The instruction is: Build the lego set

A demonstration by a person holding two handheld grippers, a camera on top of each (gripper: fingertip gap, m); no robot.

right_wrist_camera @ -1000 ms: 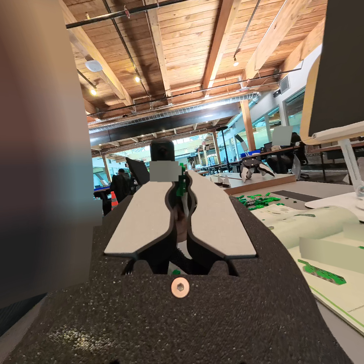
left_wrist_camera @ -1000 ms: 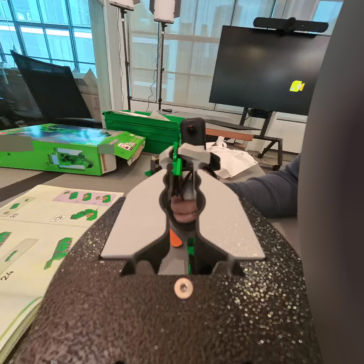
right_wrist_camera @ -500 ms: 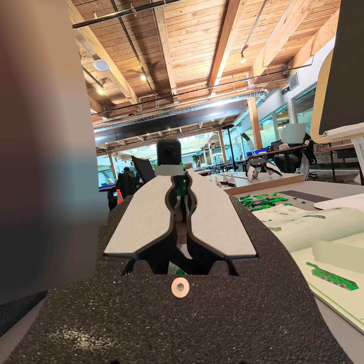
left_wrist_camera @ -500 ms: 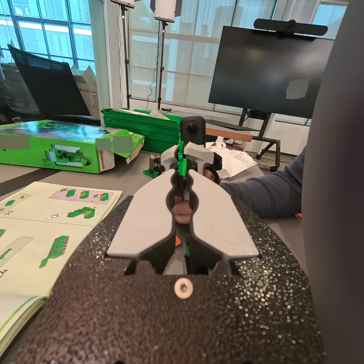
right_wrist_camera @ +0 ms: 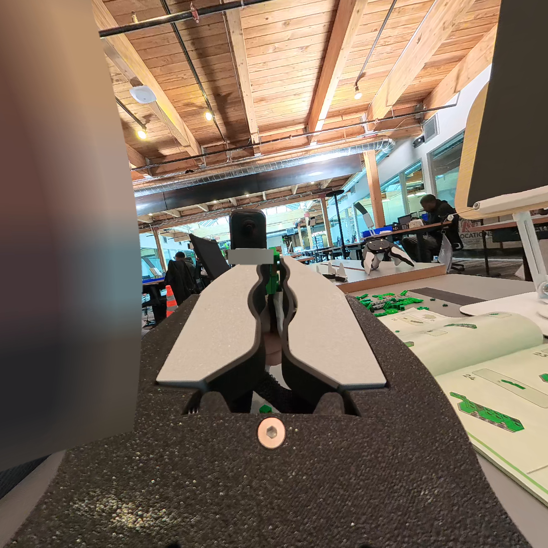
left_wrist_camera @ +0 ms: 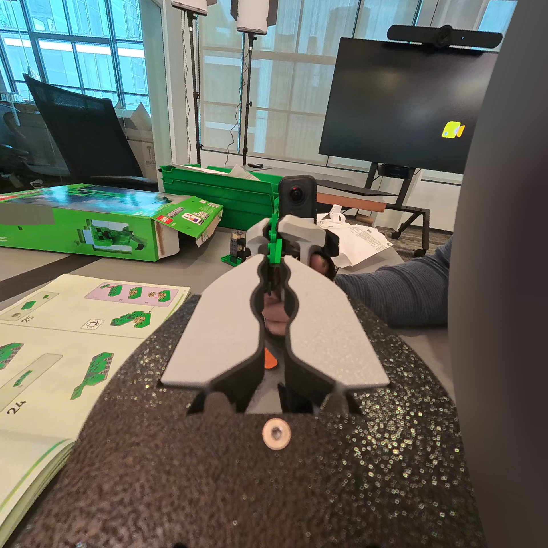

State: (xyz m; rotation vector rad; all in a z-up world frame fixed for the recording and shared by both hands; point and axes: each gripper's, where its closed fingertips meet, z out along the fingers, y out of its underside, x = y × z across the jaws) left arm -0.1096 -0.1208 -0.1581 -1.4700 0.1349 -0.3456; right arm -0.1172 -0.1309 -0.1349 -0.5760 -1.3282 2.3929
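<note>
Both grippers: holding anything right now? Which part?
Both grip the same green lego piece, held edge-on in the air. The left gripper pinches its near end at the fingertips; the right gripper pinches the opposite end. Exact contact points are hidden.

booklet [right_wrist_camera: 489, 370] cut off right | green piece [left_wrist_camera: 274, 247] partly hidden by gripper

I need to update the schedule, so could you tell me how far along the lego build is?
Early to midway, I'd judge. Done: a small build stands by the opened box. In hand: both grippers pinch one green assembly. Left: loose green bricks beside the open booklet.
</note>
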